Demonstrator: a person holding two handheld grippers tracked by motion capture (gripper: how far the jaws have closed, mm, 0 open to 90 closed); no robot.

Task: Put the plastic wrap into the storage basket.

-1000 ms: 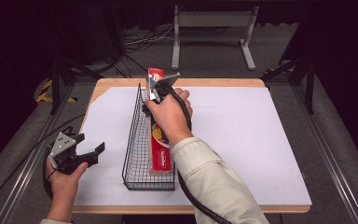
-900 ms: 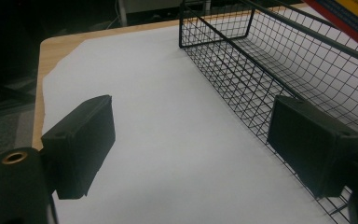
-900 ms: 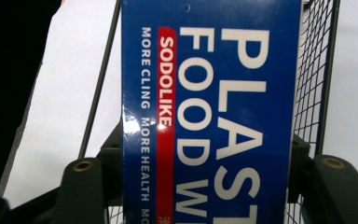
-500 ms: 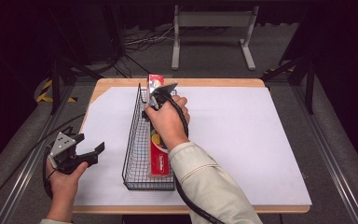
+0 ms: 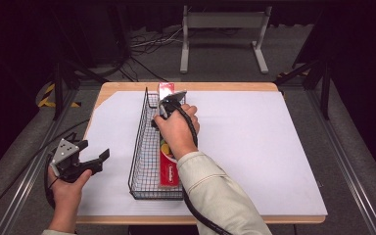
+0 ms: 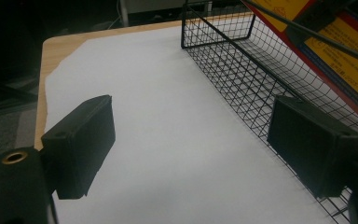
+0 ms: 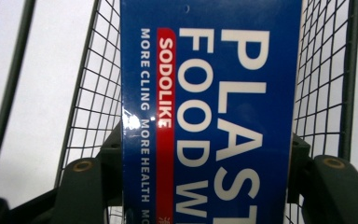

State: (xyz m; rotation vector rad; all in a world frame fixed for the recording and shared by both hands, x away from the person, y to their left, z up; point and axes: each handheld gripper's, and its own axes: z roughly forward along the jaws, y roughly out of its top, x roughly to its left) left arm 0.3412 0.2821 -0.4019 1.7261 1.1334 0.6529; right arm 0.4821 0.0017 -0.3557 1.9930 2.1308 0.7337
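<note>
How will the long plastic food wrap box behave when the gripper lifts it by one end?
The plastic food wrap box looks like stiff cardboard, so it probably stays straight. Its glossy face may slip between the right gripper pads. Long and held near one end, it could sag toward the wire basket.

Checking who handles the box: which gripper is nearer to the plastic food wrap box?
Right. The right gripper clamps the plastic food wrap box inside the wire basket; the left gripper hovers open outside the basket's left side.

Box (image 5: 168, 164) lies in wire basket (image 5: 142, 147), on the table's (image 5: 254, 88) left half
</note>
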